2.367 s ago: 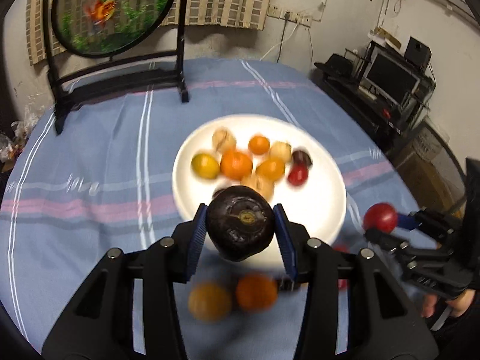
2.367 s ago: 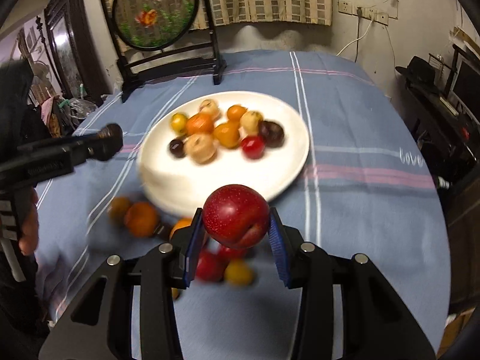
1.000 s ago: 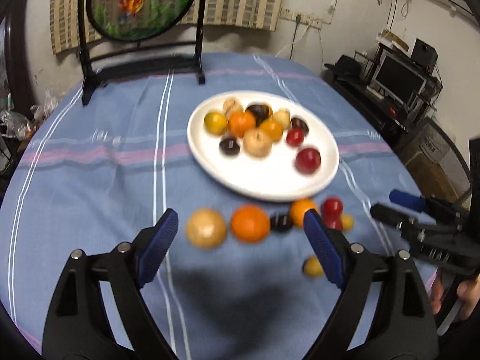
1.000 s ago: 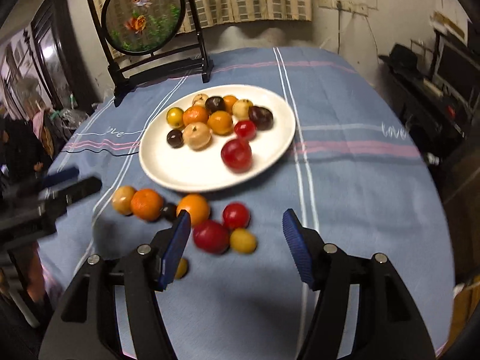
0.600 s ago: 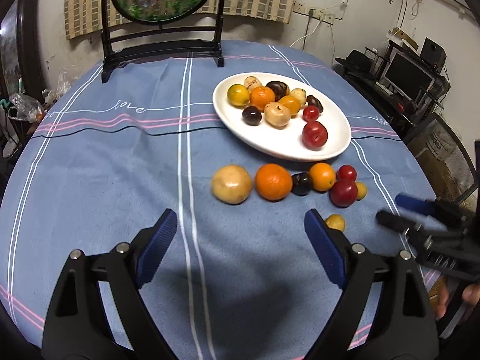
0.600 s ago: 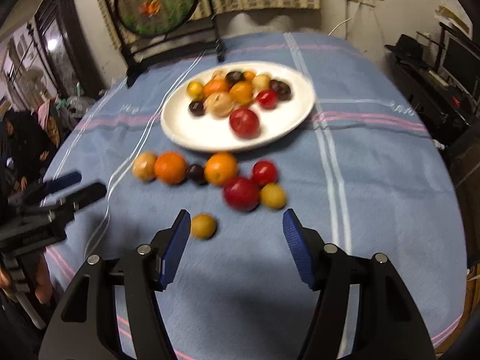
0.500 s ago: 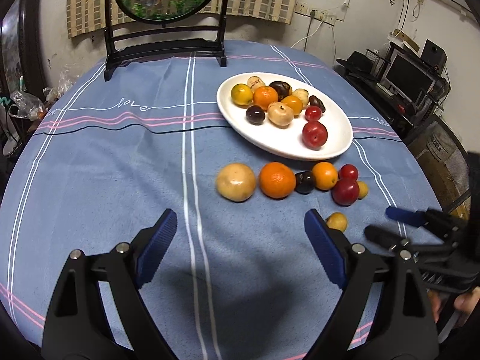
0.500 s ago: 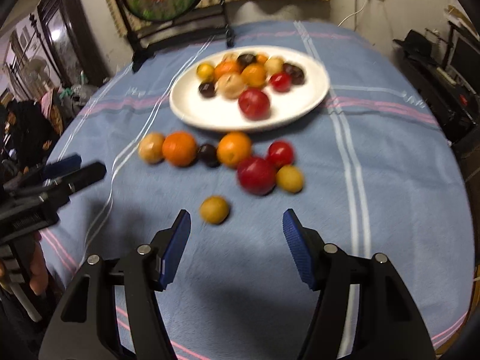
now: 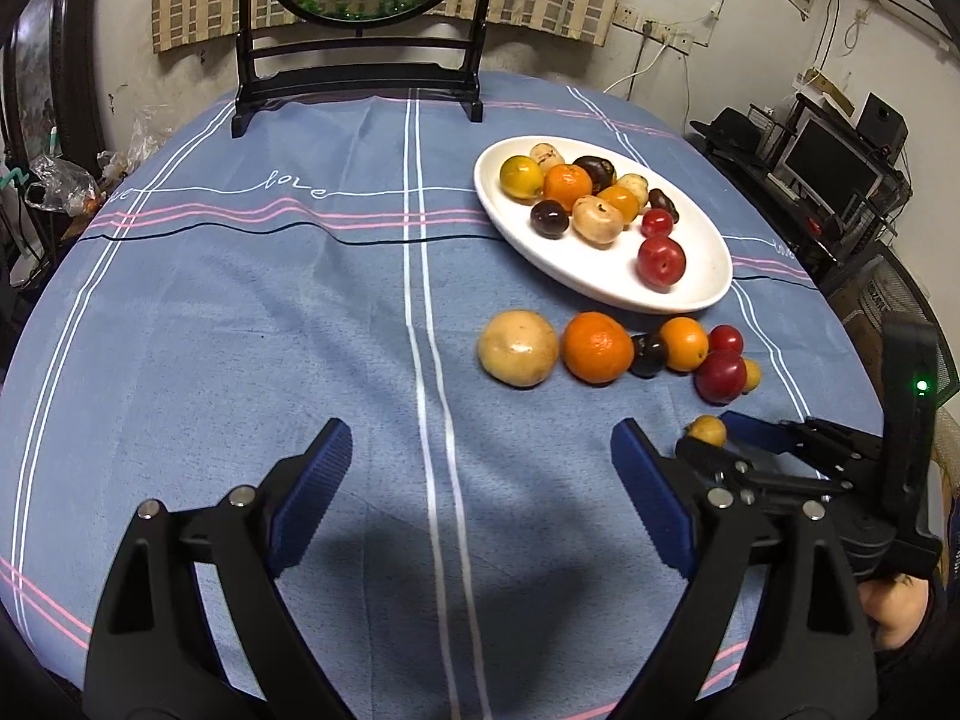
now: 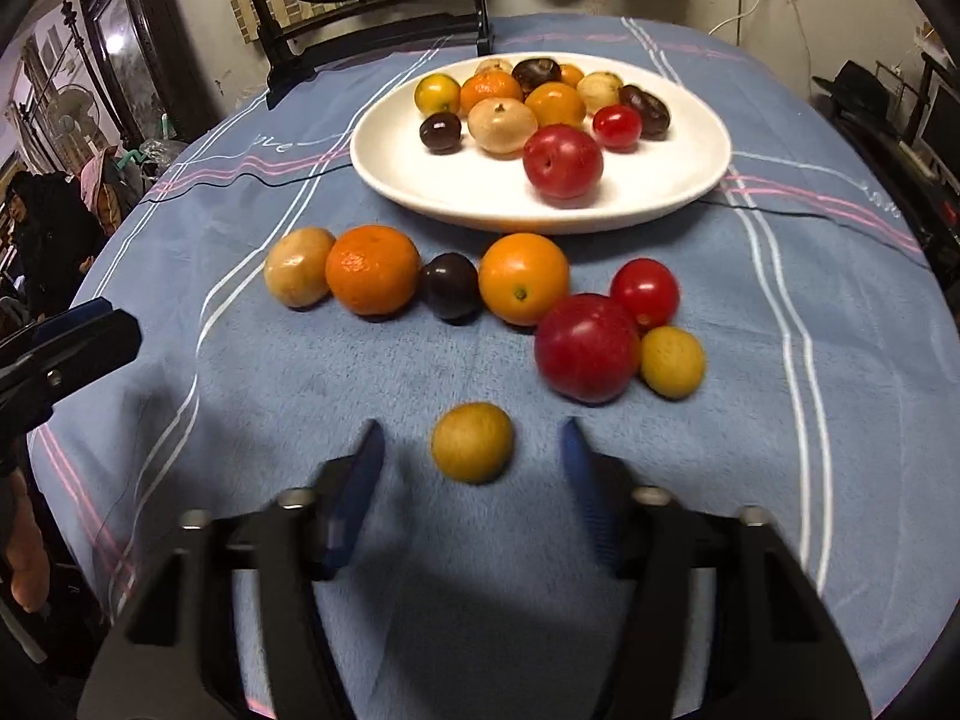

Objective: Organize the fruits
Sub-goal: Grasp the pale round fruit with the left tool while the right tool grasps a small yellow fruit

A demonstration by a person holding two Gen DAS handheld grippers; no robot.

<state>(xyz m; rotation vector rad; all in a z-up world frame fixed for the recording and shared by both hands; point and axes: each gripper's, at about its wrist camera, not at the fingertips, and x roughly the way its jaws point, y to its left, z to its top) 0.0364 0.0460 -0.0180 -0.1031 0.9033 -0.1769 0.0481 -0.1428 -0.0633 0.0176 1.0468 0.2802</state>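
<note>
Holding the left gripper (image 9: 480, 444) with its jaws spread wide and gripping nothing, hovering over a bare stretch of the blue striped tablecloth (image 9: 240, 330). Leaving a loose row of fruit lying on the cloth just in front of the white plate (image 9: 600, 277): reading left to right, a tan round fruit (image 9: 517, 348) touching a large orange (image 9: 597, 347), then a dark plum (image 9: 649, 355), a smaller orange (image 9: 684, 343) and a little red fruit (image 9: 726, 340), with a big red plum (image 9: 720, 377) and a pale yellow fruit (image 9: 751, 374) bunching up at the right end. Keeping a dozen or so more pieces piled toward the far side of the plate, one red plum (image 9: 661, 261) sitting apart near the front rim. Lowering the right gripper (image 10: 473, 438) at the far right, its jaws just now closing in around a small yellow fruit (image 10: 473, 443) resting alone on the cloth nearer than the row, blue pads flanking it on both sides but not pressing on it.
</note>
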